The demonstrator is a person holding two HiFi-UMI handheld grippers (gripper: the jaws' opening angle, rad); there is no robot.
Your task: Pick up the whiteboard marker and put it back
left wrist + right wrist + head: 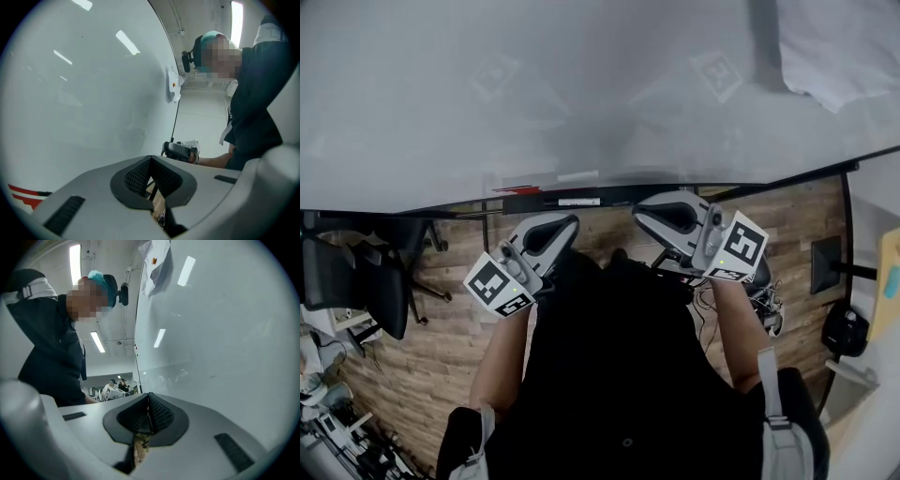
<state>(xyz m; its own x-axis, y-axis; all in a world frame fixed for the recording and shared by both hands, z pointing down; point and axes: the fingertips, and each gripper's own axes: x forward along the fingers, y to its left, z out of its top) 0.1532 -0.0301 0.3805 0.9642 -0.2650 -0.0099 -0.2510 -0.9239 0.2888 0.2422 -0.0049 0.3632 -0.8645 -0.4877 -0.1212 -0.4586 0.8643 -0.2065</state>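
Note:
My left gripper (565, 223) and right gripper (645, 210) are held side by side, close to the lower edge of a large whiteboard (534, 84). Both are shut with nothing between their pads, as the left gripper view (151, 164) and the right gripper view (149, 405) show. A thin red and dark thing (518, 190) lies along the board's bottom ledge, just ahead of the left gripper. It is too small to tell whether it is the marker. A red-striped thing (26, 194) shows at the lower left of the left gripper view.
A sheet of paper (839, 47) is pinned to the board at the upper right. Below is a wooden floor (441, 328) with an office chair (356, 272) at the left and a dark bag (844, 328) at the right. The board's stand (853, 272) is at the right.

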